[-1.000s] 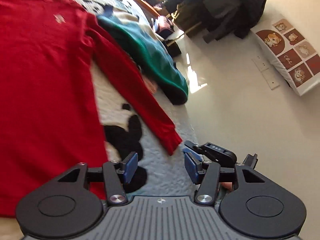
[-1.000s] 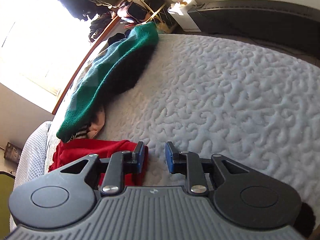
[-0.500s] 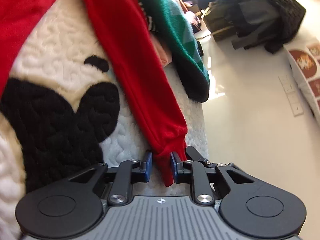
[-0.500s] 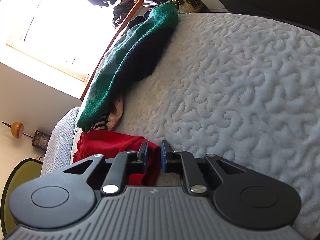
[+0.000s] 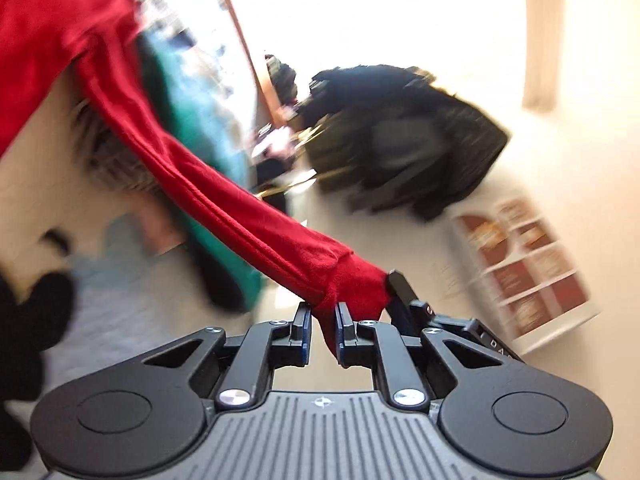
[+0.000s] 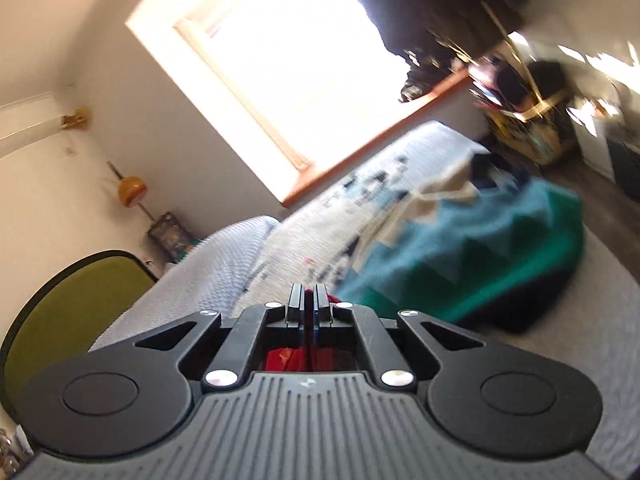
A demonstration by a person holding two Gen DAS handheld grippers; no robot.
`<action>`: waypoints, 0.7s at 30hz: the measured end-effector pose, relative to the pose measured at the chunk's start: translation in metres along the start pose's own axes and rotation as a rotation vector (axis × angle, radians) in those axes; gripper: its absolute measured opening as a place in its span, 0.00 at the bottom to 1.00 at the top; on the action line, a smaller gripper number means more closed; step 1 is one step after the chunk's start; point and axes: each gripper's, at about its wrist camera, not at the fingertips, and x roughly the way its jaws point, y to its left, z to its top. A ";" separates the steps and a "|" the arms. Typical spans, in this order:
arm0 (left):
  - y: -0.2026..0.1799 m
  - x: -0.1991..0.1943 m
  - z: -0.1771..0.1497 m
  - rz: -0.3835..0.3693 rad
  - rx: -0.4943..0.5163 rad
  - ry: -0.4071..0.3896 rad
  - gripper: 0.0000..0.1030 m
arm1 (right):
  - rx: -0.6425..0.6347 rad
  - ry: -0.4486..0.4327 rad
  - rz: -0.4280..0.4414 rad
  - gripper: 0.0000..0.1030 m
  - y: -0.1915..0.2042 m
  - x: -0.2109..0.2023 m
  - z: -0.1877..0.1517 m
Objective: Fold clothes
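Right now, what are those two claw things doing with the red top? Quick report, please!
Left gripper closing on red sleeve cuff. Right gripper shut on red fabric. Green-blue knit lies beside, not blocking.

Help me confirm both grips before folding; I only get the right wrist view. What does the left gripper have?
Observer: The left gripper has the red sleeve's cuff between its jaws, which are closing.
Operator: Is that sleeve lying flat?
Observer: No, the sleeve is lifted and runs taut from the shirt body to the gripper.
Operator: Anything beyond the gripper?
Observer: A white cushion with brown picture squares, blurred.
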 end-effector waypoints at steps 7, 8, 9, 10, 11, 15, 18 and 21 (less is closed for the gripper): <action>-0.005 0.088 -0.021 0.013 -0.013 0.062 0.13 | -0.167 -0.049 -0.155 0.04 -0.009 0.008 0.054; 0.009 0.106 -0.028 0.061 -0.031 0.112 0.14 | -0.148 -0.020 -0.229 0.04 -0.034 0.012 0.047; 0.023 0.121 -0.037 0.114 -0.045 0.159 0.14 | -0.129 0.009 -0.305 0.04 -0.060 0.017 0.040; 0.039 0.132 -0.042 0.170 -0.063 0.220 0.14 | -0.092 0.045 -0.371 0.04 -0.086 0.022 0.029; 0.058 0.144 -0.053 0.238 -0.094 0.273 0.15 | -0.043 0.090 -0.431 0.04 -0.111 0.027 0.015; 0.112 0.142 -0.081 0.400 -0.220 0.370 0.14 | 0.101 0.192 -0.588 0.04 -0.179 0.045 -0.047; 0.125 0.125 -0.083 0.389 -0.227 0.428 0.16 | 0.128 0.169 -0.617 0.04 -0.187 0.053 -0.071; 0.111 0.089 -0.064 0.311 -0.206 0.504 0.29 | 0.120 0.190 -0.677 0.15 -0.183 0.063 -0.074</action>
